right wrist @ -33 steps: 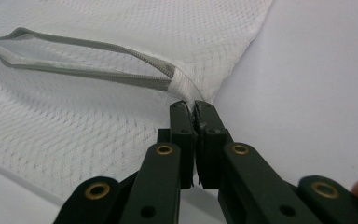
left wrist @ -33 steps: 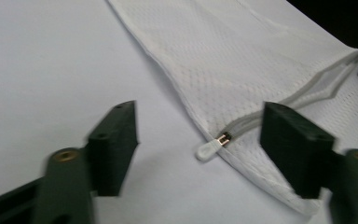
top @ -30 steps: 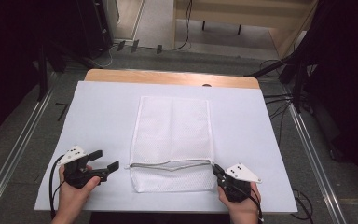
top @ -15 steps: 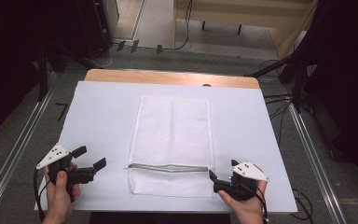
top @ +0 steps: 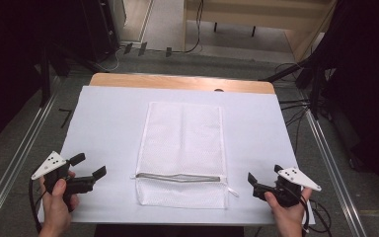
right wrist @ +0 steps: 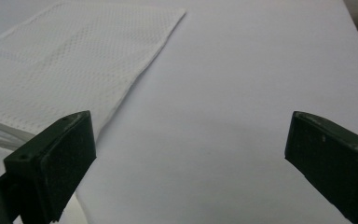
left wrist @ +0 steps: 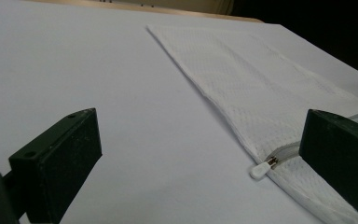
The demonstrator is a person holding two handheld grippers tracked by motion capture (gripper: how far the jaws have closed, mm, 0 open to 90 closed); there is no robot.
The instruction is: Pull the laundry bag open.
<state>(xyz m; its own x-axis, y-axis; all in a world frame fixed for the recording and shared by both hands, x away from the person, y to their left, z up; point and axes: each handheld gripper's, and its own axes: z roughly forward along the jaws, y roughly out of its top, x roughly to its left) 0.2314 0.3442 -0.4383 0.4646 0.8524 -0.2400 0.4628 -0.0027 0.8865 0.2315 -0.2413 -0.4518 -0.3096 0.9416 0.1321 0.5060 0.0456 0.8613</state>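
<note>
White table sheet (top: 108,123), flat mesh bag (top: 183,148).

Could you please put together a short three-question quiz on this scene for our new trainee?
1. True or false: the white mesh zip bag lies flat on the white sheet that covers the table.
2. Which gripper's own view shows the small white zip pull? A) left gripper B) right gripper
3. Fill in: the jaws of both grippers stand ____, with nothing between them.

Key
1. True: it lies spread out in the middle, its grey zip running across near the person's edge.
2. A: the pull shows in the left gripper view, at the bag's edge beside one jaw.
3. Open: each gripper is off to its side of the bag, not touching it.
</note>
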